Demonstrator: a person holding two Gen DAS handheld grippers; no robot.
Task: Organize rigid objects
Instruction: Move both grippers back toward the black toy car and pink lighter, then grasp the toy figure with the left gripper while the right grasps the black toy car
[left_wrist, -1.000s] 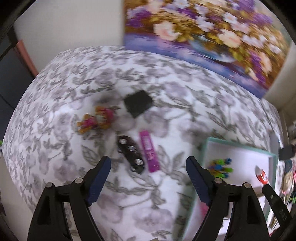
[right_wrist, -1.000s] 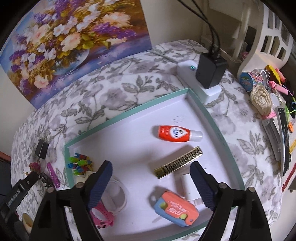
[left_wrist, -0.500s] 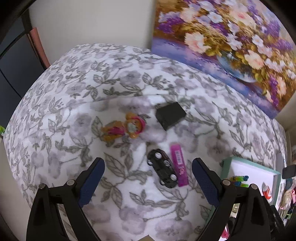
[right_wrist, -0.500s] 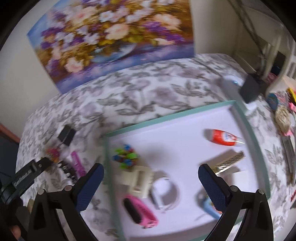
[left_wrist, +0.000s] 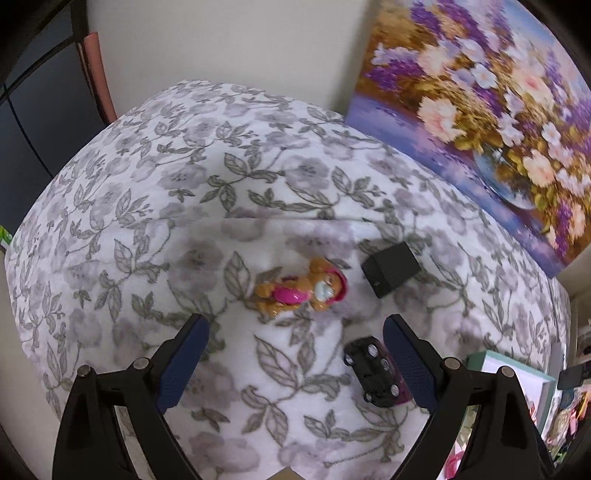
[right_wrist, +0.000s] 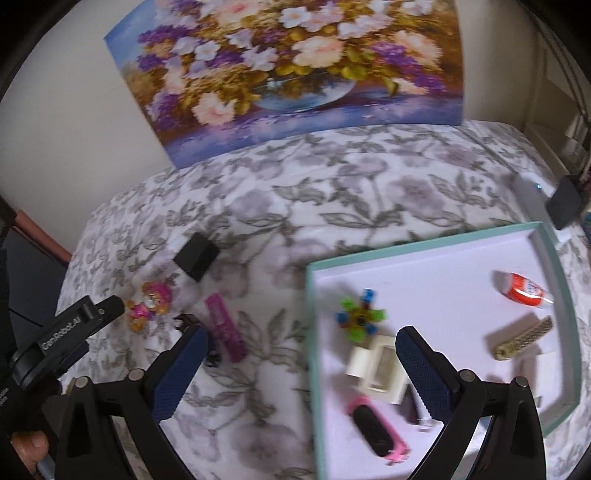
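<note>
I'm seeing a matt printed cloth (left_wrist: 155, 206) covering the table, a glossy plastic doll (left_wrist: 301, 288), a shiny black toy car (left_wrist: 373, 371), and a matt black box (left_wrist: 390, 268). The tray (right_wrist: 424, 248) is looking like smooth card; my finger pads (right_wrist: 181, 373) are showing a rough, dotted rubber texture.

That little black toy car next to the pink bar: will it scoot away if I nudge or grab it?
The black toy car probably rolls: its wheels show, though it may be lying wheels-up. It looks rigid and light. The floral tablecloth looks soft, which may damp rolling. The left gripper, jaws open, hovers nearer the figurine.
</note>
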